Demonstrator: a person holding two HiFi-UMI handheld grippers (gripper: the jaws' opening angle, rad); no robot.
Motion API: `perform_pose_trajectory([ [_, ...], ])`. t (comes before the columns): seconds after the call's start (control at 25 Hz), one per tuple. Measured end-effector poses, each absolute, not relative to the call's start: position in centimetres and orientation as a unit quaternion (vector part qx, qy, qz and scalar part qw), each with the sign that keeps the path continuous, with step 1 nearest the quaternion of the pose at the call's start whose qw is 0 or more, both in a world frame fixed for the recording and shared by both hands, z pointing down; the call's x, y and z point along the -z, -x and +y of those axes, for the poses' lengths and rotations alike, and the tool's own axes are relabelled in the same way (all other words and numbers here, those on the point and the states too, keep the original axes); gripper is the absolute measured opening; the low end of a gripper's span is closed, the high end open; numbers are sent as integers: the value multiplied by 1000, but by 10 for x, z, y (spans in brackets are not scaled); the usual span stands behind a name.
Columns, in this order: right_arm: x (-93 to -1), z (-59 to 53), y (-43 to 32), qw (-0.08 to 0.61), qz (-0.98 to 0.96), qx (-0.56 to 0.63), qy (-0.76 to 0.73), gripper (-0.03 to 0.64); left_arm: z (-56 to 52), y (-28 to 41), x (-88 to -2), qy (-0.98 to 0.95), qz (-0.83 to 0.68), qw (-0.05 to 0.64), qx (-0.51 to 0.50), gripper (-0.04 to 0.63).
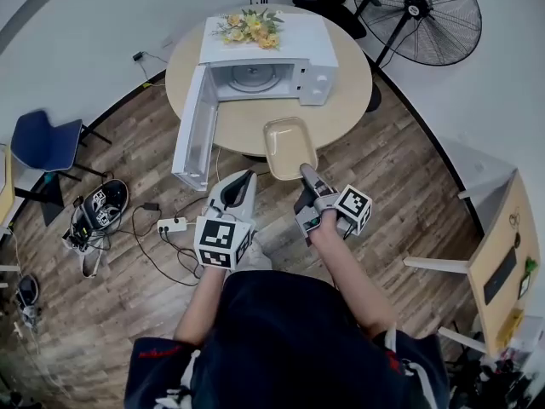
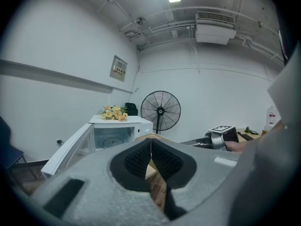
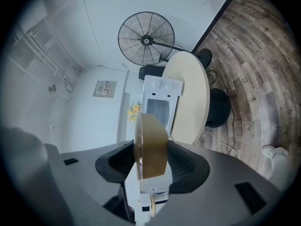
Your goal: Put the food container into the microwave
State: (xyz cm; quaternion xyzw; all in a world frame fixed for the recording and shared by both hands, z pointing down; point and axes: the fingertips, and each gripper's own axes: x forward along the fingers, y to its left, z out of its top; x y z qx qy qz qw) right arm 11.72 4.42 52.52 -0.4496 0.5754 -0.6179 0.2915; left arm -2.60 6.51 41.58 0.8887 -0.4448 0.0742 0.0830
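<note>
The right gripper (image 1: 305, 172) is closed on the near rim of the food container (image 1: 288, 146), with one jaw on each side of the rim. The beige tray lies flat and open side up, probably so that it can slide in level. It looks empty. It sits at the 6 o'clock edge of the round surface (image 1: 341, 109), partly over the floor. I cannot tell if it touches the surface.

The microwave (image 1: 298, 49) stands at 12 o'clock from the container. Its door (image 1: 194, 130) is swung out toward 7 o'clock, so the cavity is free to enter.

The left gripper (image 1: 246, 177) has its jaws together on nothing. It waits at 9 o'clock of the right gripper, most likely kept for the door.
</note>
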Motion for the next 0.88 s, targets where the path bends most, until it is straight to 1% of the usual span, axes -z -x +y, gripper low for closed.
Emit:
perform_pose_trajectory([
  [0.2, -526, 2, -91, 311, 573, 615, 444, 212, 27, 49, -420, -894, -433, 85, -81, 18],
  [0.44, -539, -21, -64, 314, 560, 622, 449, 212, -2, 68, -430, -900, -418, 89, -86, 18],
  [0.6, -546, -30, -61, 306, 548, 627, 462, 212, -14, 72, -436, -903, -410, 98, -87, 18],
  [0.88, -555, -42, -66, 315, 538, 629, 464, 212, -25, 62, -445, -908, -395, 105, -91, 18],
])
